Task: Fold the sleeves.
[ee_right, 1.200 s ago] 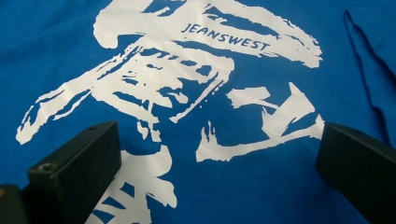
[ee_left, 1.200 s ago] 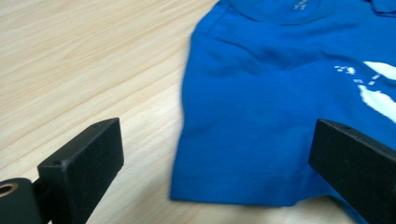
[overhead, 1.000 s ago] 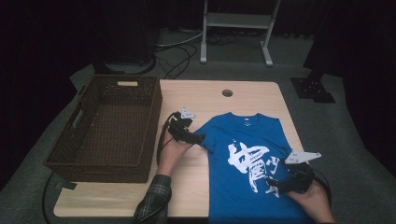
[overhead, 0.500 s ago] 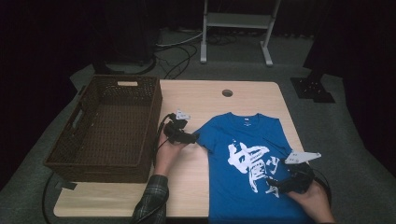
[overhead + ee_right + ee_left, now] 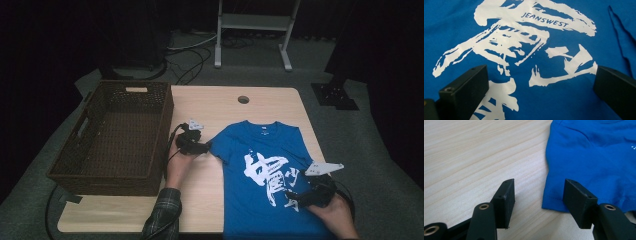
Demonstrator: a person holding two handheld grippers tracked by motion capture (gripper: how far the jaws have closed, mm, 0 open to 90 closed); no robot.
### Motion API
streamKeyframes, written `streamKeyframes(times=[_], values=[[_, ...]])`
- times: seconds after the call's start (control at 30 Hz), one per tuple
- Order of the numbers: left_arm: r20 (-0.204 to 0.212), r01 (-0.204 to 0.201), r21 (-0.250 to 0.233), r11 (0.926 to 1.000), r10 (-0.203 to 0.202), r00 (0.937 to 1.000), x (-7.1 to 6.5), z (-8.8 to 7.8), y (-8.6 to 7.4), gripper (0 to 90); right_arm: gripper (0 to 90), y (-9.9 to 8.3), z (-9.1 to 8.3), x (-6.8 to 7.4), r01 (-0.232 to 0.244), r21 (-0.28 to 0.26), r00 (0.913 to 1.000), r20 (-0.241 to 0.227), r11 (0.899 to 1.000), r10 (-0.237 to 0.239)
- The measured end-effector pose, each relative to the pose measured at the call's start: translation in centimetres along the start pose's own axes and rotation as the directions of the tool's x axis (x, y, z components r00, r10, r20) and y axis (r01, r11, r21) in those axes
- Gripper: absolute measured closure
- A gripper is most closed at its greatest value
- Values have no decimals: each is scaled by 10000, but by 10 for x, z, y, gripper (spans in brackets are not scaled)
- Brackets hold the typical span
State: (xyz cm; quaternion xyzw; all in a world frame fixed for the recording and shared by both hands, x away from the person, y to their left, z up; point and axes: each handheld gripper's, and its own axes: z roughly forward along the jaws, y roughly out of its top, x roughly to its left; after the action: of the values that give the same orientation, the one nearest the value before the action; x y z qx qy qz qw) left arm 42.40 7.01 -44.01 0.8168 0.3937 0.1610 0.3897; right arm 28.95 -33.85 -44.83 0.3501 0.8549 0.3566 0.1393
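1. High view: a bright blue cotton T-shirt with a white brush-stroke print [image 5: 265,175] is seen spread flat, print up, on the right half of the pale wooden table [image 5: 215,107], collar toward twelve o'clock and hem toward six o'clock.
2. No fold is visible yet, so the work is judged to be at its very start; all folding and any stowing are left.
3. At the shirt's nine o'clock side, the left gripper [image 5: 204,148] is set at the sleeve hem. In the left gripper view its jaws have just been closing: one pad lies on the blue hem [image 5: 554,202], the other on bare wood, with a gap between, so the sleeve is not yet pinched.
4. At the shirt's four o'clock corner, the right gripper [image 5: 295,199] is held low over the print, jaws spread wide, gripping nothing.
5. Farther out, at nine o'clock, a dark brown woven rectangular basket [image 5: 85,165] stands with nothing in it, judged the likely destination.
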Motion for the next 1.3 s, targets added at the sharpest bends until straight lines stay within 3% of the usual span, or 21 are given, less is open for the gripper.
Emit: streamKeyframes(times=[0.23, 0.3, 0.53, 0.73, 0.83, 1.3], values=[[123, -181, 13, 9998, 181, 9998, -2, -2, 0, 578, 0, 0, 0, 0, 17, 7, 10000, 2, 10000, -17], [263, -169, -1, 9999, 169, 9995, -3, -1, 0, 674, 0, 0, 0, 0, 18, 7, 10000, 3, 10000, -18], [671, -171, 36, 9998, 169, 9976, -4, 0, 1, 862, 0, 0, 0, 0, 17, 6, 10000, 3, 10000, -17], [617, -203, 163, 9997, 193, 9979, -5, 0, 3, 870, 0, 0, 0, 0, 15, 4, 10000, 3, 10000, -15], [797, 123, 217, 9997, -140, 9967, -3, 1, 6, 869, 0, 0, 0, 0, 1, 3, 10000, 0, 10000, -1], [1110, 119, -45, 9999, -114, 9938, -16, -4, 24, 869, 0, 0, 0, 0, -3, 5, 10000, -3, 10000, 3]])
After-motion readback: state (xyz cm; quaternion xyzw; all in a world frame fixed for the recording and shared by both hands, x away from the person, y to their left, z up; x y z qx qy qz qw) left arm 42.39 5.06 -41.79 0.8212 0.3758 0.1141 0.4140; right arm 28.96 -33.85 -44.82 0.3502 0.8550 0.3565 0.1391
